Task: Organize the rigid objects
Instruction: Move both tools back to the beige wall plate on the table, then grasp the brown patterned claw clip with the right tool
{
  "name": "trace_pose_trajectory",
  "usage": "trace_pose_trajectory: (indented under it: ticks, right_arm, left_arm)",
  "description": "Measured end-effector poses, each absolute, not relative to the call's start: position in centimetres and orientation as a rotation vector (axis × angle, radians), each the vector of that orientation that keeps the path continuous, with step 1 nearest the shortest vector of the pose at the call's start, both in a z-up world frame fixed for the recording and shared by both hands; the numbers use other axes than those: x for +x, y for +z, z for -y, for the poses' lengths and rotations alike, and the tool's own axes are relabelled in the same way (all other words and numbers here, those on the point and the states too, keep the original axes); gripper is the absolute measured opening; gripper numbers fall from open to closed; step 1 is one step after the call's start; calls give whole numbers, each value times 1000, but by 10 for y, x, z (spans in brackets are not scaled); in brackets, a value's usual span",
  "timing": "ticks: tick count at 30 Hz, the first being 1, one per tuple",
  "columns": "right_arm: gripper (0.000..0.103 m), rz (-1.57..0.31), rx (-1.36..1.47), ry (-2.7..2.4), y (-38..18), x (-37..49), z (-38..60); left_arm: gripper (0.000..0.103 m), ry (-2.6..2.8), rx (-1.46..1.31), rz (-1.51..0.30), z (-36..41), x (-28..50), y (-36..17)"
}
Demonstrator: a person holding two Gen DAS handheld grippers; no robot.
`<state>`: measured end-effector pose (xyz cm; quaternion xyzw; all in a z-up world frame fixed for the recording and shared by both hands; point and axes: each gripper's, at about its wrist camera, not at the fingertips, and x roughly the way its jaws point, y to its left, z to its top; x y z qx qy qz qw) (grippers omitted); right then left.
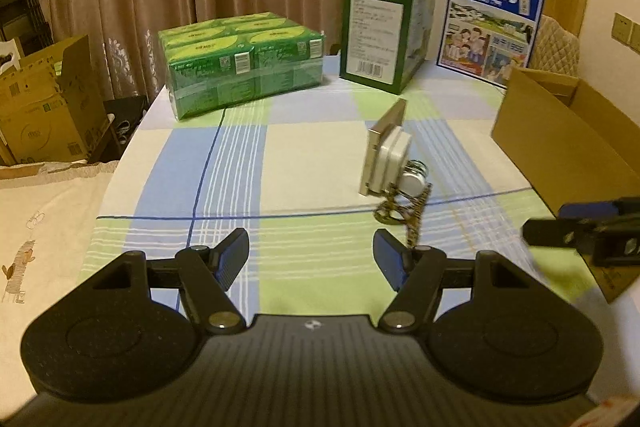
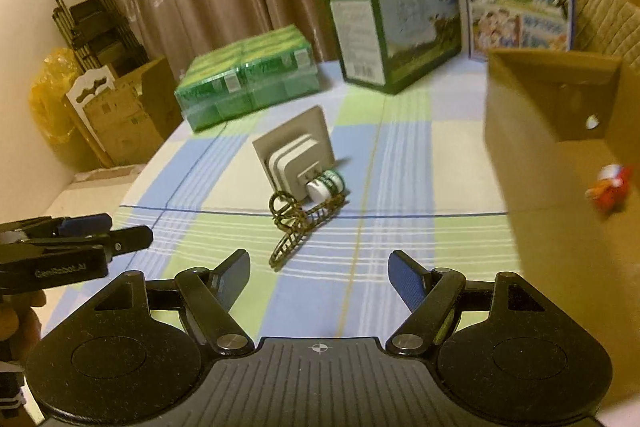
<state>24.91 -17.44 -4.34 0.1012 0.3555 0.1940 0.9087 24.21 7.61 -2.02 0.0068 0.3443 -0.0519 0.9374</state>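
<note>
Left gripper (image 1: 311, 259): tilting down over the checked tablecloth (image 1: 304, 163), jaws parted, holding nothing.
Right gripper (image 2: 319, 273): angling down likewise, released, empty.
Wall socket (image 2: 294, 157): standing mid-table, small bottle (image 2: 325, 186) and hair claw (image 2: 298, 223) touching it.
Cardboard box (image 2: 560, 227): sitting at right.

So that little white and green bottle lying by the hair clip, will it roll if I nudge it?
Probably. The bottle looks round and lies on its side, so a nudge may roll it. The hair clip and the square holder sit close beside it and might stop it. It looks small, likely light.
</note>
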Motion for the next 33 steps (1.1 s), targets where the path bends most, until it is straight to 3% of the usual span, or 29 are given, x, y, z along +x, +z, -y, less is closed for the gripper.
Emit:
trace_pose_trajectory:
  ticks: [27, 28, 30, 33]
  right_arm:
    - [73, -805, 260, 297, -110, 364, 103]
    - [72, -804, 250, 297, -110, 364, 102]
    - [61, -806, 225, 308, -109, 362, 102]
    - [60, -820, 204, 320, -108, 358, 105]
  left_arm:
    - [64, -85, 39, -788, -104, 330, -56]
    - [64, -84, 34, -790, -105, 330, -57]
    - [64, -91, 26, -793, -104, 331, -58]
    - [64, -116, 28, -792, -99, 331, -58]
